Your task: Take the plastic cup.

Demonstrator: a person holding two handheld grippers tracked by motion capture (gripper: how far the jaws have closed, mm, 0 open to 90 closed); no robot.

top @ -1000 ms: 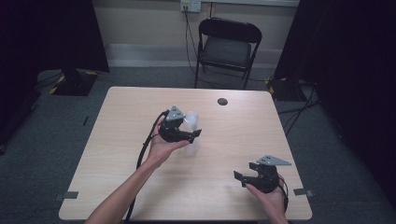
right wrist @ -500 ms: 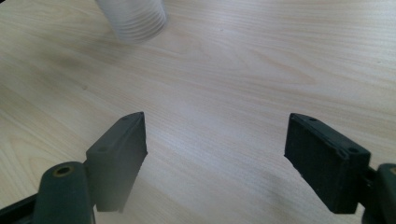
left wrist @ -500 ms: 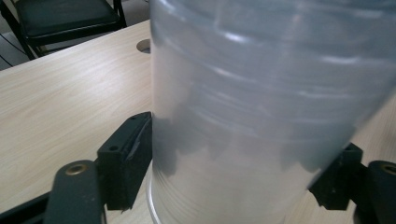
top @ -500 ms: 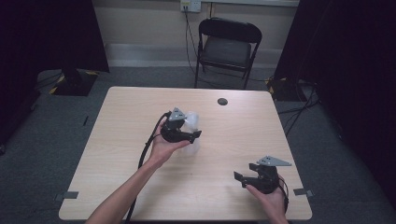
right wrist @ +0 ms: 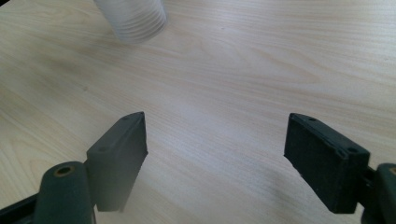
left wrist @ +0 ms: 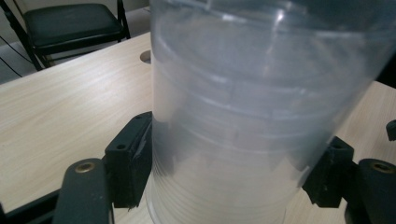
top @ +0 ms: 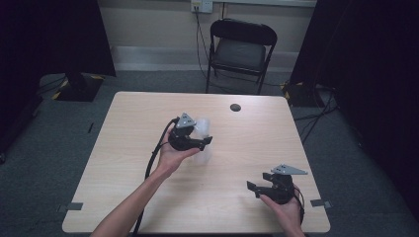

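Pale wood-grain table (top: 148,148) on grey carpet (top: 59,128); a black folding chair (top: 240,49) stands beyond its far edge, with dark curtains (top: 49,34) at both sides. Left gripper (top: 197,142), near the table's centre: its jaws have just been closing, and the pads now press both sides of a clear plastic cup (left wrist: 243,116) standing upright on the table. Right gripper (top: 254,187), near the right front corner: jaws wide apart, nothing between them. A small dark hole (top: 235,107) lies near the far edge.
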